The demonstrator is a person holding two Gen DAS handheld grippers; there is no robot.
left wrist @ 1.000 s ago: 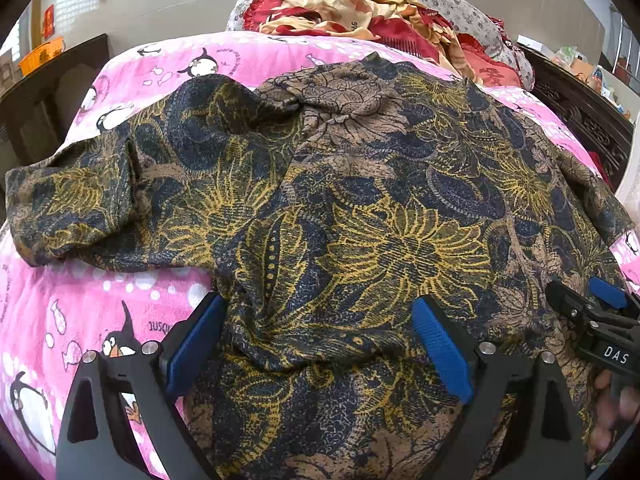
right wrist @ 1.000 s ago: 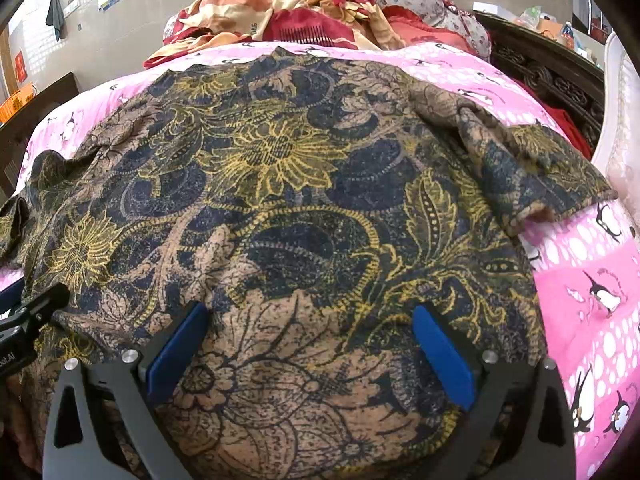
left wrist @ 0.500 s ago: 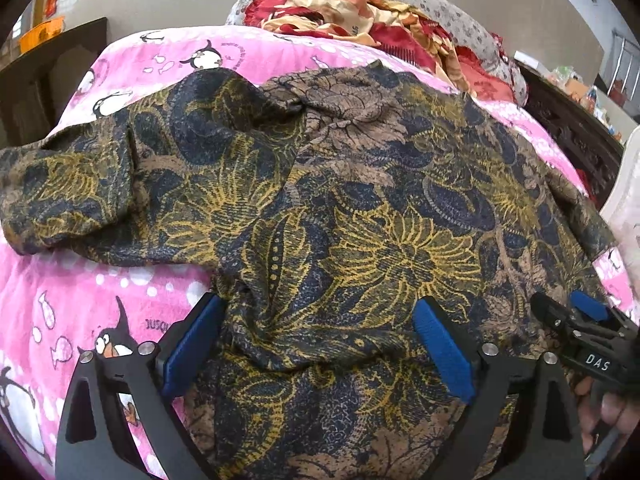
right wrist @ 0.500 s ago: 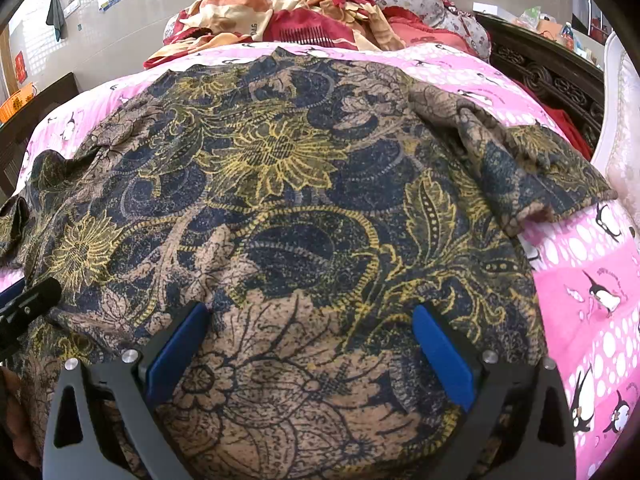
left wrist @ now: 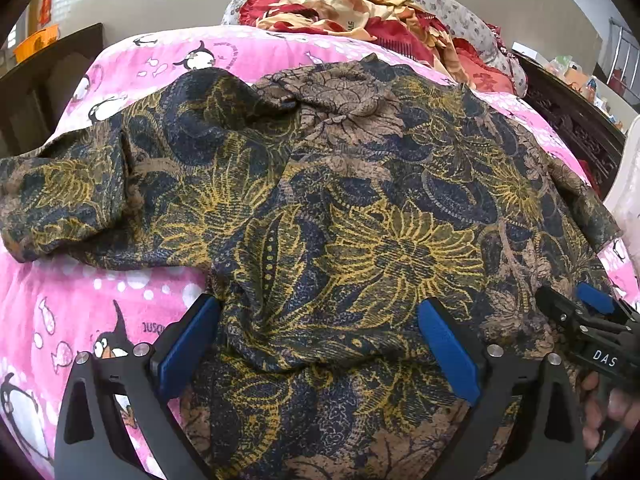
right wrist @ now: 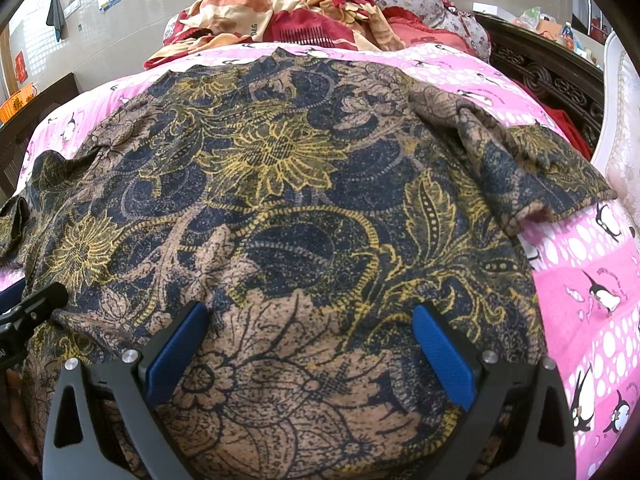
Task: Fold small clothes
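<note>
A dark blue, tan and yellow floral short-sleeved shirt (left wrist: 360,220) lies spread flat on the bed, collar at the far end, one sleeve out to each side. My left gripper (left wrist: 318,308) hovers over the shirt's near left part. Its jaws are opening, with a low ridge of the fabric between the blue pads (left wrist: 188,344), which do not press on it. My right gripper (right wrist: 309,314) stands open over the near right part of the shirt (right wrist: 280,220), nothing pinched. Each gripper's tip shows at the edge of the other's view.
A pink penguin-print bedsheet (left wrist: 80,300) covers the bed. Rumpled red and cream bedding (left wrist: 360,12) and a floral pillow lie at the far end. A dark carved wooden bed frame (right wrist: 540,76) runs along the right, and dark furniture (left wrist: 48,76) stands at the left.
The left gripper's pads have spread very slightly wider over the fabric. The shirt and the right gripper have stayed put.
</note>
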